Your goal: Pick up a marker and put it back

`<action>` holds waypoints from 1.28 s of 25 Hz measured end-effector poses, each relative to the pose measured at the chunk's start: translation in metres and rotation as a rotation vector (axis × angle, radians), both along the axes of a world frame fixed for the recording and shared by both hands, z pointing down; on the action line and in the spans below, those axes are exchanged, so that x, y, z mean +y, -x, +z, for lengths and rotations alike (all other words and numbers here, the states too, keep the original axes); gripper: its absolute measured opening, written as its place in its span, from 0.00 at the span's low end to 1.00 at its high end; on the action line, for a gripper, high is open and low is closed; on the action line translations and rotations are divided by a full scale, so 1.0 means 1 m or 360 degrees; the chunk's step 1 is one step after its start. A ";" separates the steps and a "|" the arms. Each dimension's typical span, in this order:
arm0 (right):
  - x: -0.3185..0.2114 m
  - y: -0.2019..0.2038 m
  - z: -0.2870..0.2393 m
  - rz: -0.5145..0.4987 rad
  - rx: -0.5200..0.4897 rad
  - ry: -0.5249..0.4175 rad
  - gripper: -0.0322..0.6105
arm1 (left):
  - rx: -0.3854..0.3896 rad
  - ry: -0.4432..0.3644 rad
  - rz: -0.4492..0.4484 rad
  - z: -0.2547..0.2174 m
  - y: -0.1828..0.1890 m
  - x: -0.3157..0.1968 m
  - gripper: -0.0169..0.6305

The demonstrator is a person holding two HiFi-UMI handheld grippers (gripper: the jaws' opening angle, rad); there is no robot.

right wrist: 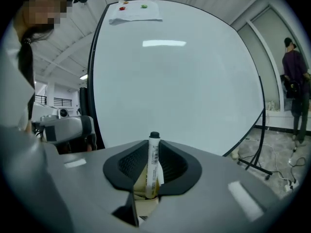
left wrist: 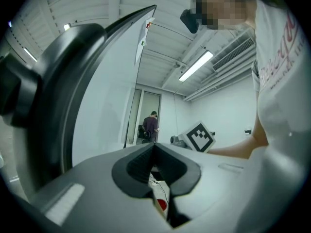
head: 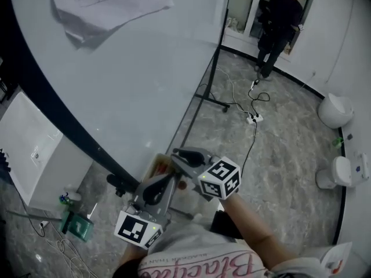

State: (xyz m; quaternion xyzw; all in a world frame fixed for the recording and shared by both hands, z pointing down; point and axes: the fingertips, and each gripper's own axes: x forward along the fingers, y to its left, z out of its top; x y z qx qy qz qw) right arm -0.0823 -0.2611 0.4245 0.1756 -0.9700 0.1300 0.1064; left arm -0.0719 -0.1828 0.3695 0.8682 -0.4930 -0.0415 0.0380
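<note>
A white marker (right wrist: 153, 165) with a black cap stands upright between the jaws of my right gripper (right wrist: 153, 147), and the pads press on its barrel. The cap end sticks out past the fingertips toward the whiteboard (right wrist: 170, 81). In the head view my right gripper (head: 184, 157) reaches over the beige tray (head: 157, 165) at the whiteboard's lower edge; the marker itself is hidden there. My left gripper (head: 152, 194) hangs just below and to the left of it. In its own view my left gripper (left wrist: 155, 152) has its jaws together with nothing held.
The big whiteboard (head: 116, 86) carries a pinned paper (head: 110, 2) at the top. Its wheeled stand foot (head: 214, 100) rests on the stone floor beside a power strip (head: 254, 118) with cables. A person (head: 279, 25) stands at the far doorway. A white cabinet (head: 35, 155) is on the left.
</note>
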 end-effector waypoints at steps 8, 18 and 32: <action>0.010 -0.016 -0.042 -0.0021 -0.0278 -0.0011 0.15 | -0.0006 -0.0017 -0.0038 -0.004 -0.002 -0.001 0.03; 0.034 -0.061 -0.118 0.0131 -0.0633 -0.0253 0.15 | 0.0019 -0.0105 -0.0044 -0.024 -0.001 0.003 0.03; 0.034 -0.053 -0.118 0.0155 -0.0668 -0.0294 0.15 | 0.0077 -0.0130 -0.0163 -0.035 0.014 -0.007 0.02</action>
